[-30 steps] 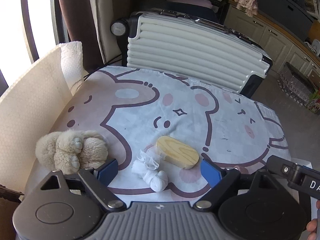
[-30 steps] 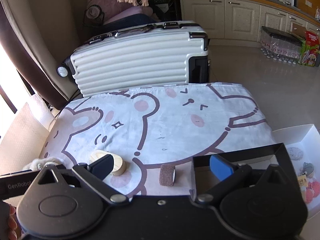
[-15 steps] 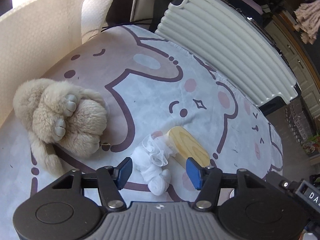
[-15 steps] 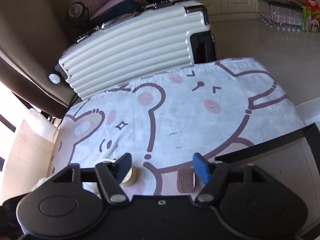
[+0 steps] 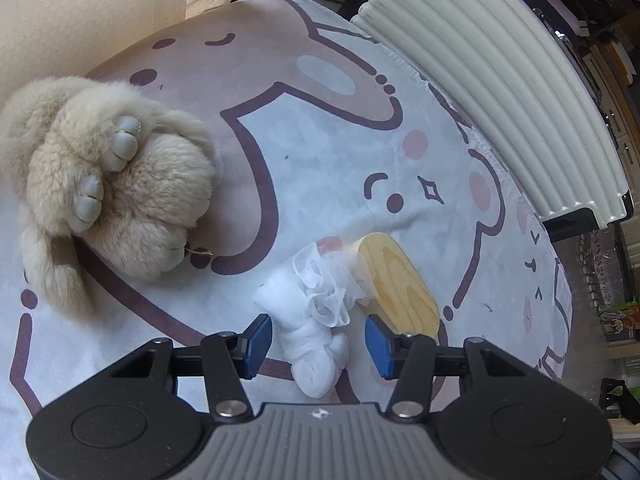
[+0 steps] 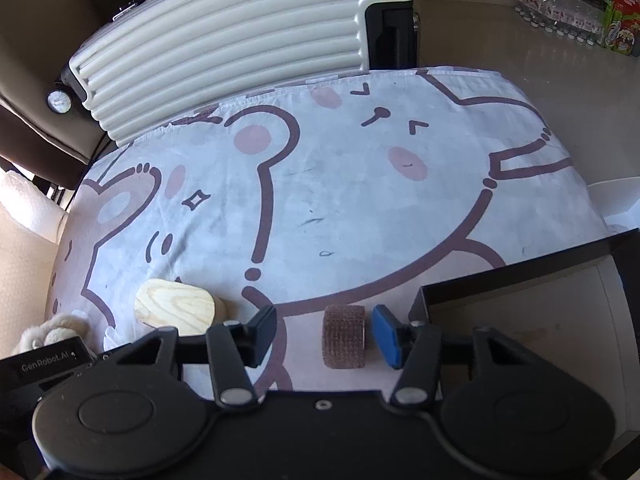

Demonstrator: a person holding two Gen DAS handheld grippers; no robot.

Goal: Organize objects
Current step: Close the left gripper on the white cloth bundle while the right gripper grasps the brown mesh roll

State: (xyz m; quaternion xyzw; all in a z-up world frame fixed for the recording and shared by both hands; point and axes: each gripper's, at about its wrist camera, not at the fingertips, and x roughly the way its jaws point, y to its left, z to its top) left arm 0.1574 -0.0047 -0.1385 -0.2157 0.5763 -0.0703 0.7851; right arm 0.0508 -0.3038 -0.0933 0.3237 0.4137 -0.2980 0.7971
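A white knotted mesh bundle (image 5: 314, 332) is straddled on the bear-print cloth (image 5: 320, 168) by the left gripper (image 5: 318, 346), whose jaws have just been closing, untouching. A brown ribbed roll (image 6: 344, 336) is likewise straddled by the closing right gripper (image 6: 326, 334); pad contact cannot be told. A black box (image 6: 520, 276) is cut off, contents unseen.

A ribbed cream suitcase (image 6: 240, 36) stands along the far edge of the bear-print cloth (image 6: 360, 200); beyond, sunlit beige floor (image 6: 500, 32) and cabinets.

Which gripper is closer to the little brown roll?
Right. The right gripper straddles the brown roll, its closing jaws not yet pressing it. The left gripper is over by the white mesh bundle, beyond the wooden block.
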